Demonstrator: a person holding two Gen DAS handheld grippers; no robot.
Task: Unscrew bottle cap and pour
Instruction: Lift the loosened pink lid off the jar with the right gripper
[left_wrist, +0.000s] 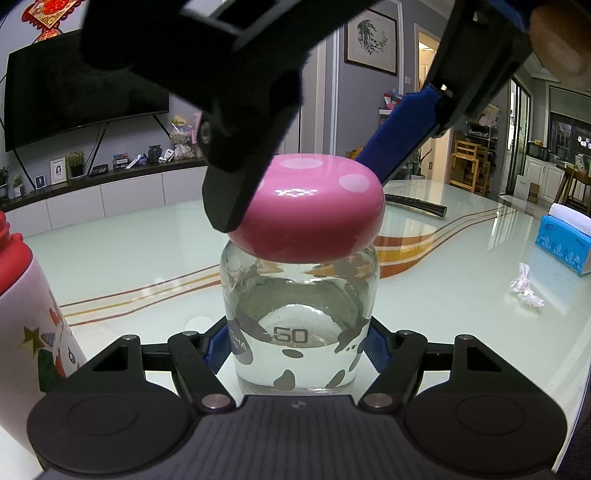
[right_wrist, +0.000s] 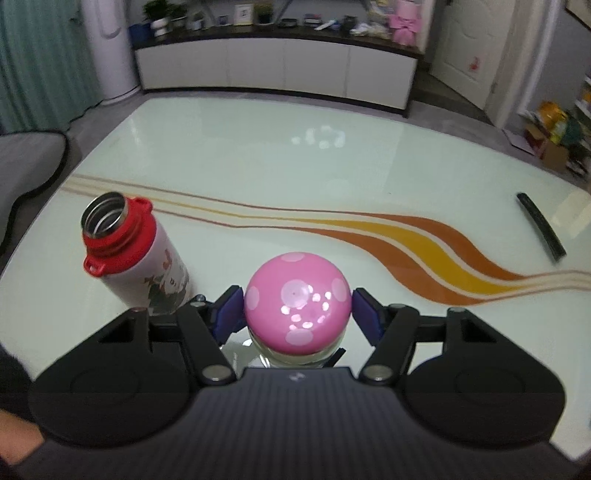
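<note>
A clear glass bottle (left_wrist: 299, 295) with grey spots and water in it stands on the table. My left gripper (left_wrist: 297, 347) is shut on its lower body, a blue pad against each side. A pink cap (left_wrist: 317, 221) with pale dots tops the bottle. From above, my right gripper (right_wrist: 297, 314) is shut on this cap (right_wrist: 297, 295), its blue pads pressing the left and right sides. The left wrist view shows the right gripper (left_wrist: 299, 192) reaching down over the cap. A red-and-white flask (right_wrist: 136, 258) stands open just left of the bottle, also seen at the left edge as the flask (left_wrist: 22, 314).
The glass table (right_wrist: 258, 166) has orange and yellow stripes. A black remote (right_wrist: 541, 227) lies at the far right. A blue tissue box (left_wrist: 565, 240) and a crumpled tissue (left_wrist: 524, 288) lie to the right. A grey sofa (right_wrist: 26, 162) borders the left edge.
</note>
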